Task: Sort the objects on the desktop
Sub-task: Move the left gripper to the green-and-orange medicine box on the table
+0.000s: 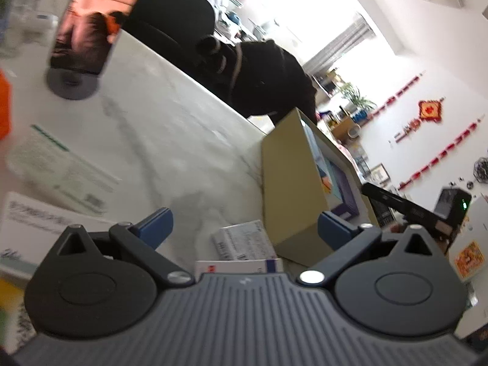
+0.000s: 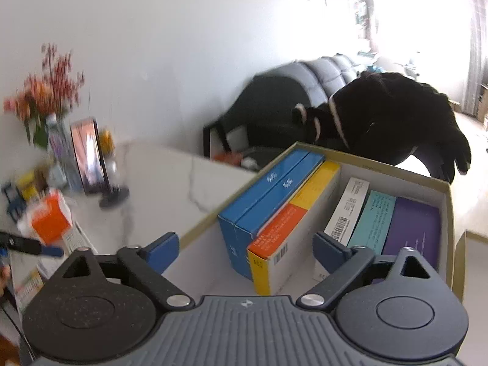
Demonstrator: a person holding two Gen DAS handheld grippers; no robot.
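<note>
My right gripper (image 2: 247, 248) stands open over an open cardboard box (image 2: 448, 213). Upright inside are two blue packs (image 2: 268, 195), a yellow-and-orange pack (image 2: 283, 235), a white one (image 2: 347, 210), a teal one (image 2: 372, 219) and a purple one (image 2: 411, 228). The yellow-and-orange pack lies between the fingers in view, and the pads do not press on it. My left gripper (image 1: 244, 227) is open and empty above the marble table (image 1: 170, 128). Just below it lie a small white pack (image 1: 244, 241) and a white pack with red and blue marks (image 1: 238, 267), beside the cardboard box's outer wall (image 1: 289, 183).
Flat white-and-green packs (image 1: 61, 167) lie at the left of the table. A phone on a round stand (image 2: 88, 158) stands near an orange pack (image 2: 50, 219), bottles and a vase of flowers (image 2: 45, 97). A chair draped with a black garment (image 2: 396, 116) stands past the table's far edge.
</note>
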